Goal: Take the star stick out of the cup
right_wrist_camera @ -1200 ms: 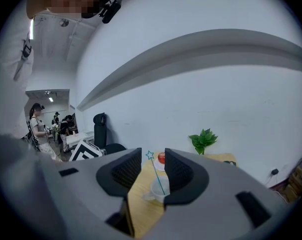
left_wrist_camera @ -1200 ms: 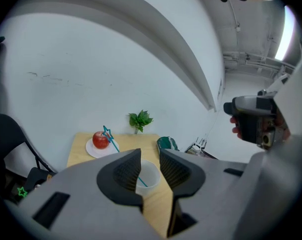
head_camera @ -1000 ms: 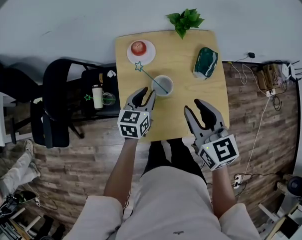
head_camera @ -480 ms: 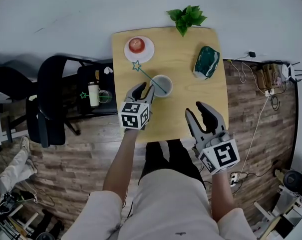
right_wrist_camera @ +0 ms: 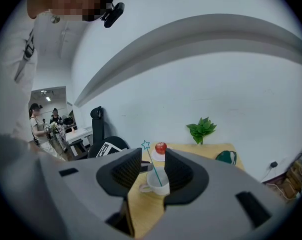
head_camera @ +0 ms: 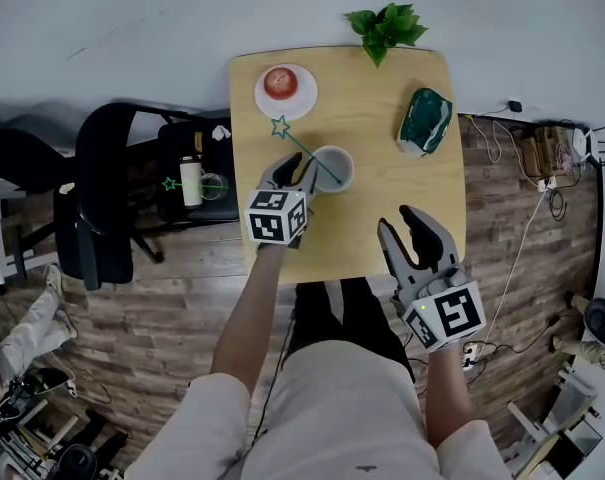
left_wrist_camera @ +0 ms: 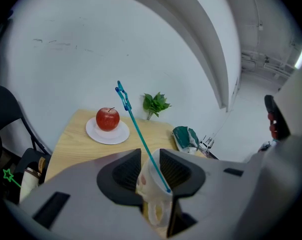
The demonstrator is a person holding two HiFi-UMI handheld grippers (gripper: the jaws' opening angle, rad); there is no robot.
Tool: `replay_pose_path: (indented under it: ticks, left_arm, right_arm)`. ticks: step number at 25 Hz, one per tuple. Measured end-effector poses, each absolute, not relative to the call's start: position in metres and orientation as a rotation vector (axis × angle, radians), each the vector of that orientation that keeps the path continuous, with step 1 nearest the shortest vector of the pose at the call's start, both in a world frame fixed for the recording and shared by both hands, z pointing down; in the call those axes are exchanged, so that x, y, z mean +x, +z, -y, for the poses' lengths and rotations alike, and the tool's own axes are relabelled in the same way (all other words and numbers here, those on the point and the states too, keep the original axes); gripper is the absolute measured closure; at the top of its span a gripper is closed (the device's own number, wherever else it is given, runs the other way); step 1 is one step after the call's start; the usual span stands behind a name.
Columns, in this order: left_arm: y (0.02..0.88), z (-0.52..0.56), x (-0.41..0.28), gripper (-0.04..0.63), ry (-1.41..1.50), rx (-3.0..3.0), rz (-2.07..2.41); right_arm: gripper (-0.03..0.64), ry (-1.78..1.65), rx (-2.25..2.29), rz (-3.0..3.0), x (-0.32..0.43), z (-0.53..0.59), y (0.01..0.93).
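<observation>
Since the earlier frames the left gripper (head_camera: 293, 172) has moved from the desk's near-left edge up to the cup (head_camera: 333, 168), and its tips now lie just beside the cup's left side. The right gripper (head_camera: 396, 220) has kept its place over the near-right edge. The cup, stick and other objects lie as before.

Left claw: jaws apart. Its own view frames the cup and its handle in the gap just ahead of the tips, and the pads do not press on it. Right claw: jaws wide apart, nothing between them.

The star stick (head_camera: 300, 143) stands tilted in the cup, near the desk's middle. Its star end leans out toward the far-left corner.

Materials and shapes:
- Desk (head_camera: 382, 228): pale wood, square with rounded corners.
- Cup: white, glazed, with faint spots on its wall.
- Stick: a thin teal rod topped by an outline star.
- Plate (head_camera: 302, 98), at the far-left corner: white and round, carrying a glossy red apple (head_camera: 279, 82).
- Plant (head_camera: 387, 28), at the far edge: leafy green.
- Pouch (head_camera: 424, 120), near the right edge: rounded, dark green and white.
- Jaw pads: black and ribbed.
</observation>
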State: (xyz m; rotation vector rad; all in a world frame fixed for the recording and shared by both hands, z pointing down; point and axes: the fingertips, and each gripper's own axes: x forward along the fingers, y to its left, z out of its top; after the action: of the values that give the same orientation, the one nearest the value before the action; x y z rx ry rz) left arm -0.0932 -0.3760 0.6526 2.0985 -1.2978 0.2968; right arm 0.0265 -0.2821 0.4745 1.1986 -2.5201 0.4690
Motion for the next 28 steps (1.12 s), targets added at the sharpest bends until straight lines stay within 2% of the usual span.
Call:
replay_pose_path:
  ticks: [8, 15, 28]
  left_arm:
    - [0.657, 0.385, -0.090, 0.485, 0.273, 2.081, 1.306]
    - [0.655, 0.391, -0.093, 0.538, 0.268, 2.084, 1.323]
    - [0.647, 0.390, -0.094, 0.565, 0.220, 2.087, 1.311]
  right_arm:
    - [0.486, 0.477, 1.198, 2.513, 0.027, 0.281, 0.477]
    - [0.486, 0.485, 1.214, 2.501, 0.031, 0.280, 0.479]
    - [0.488, 0.489, 1.237, 2.497, 0.034, 0.277, 0.477]
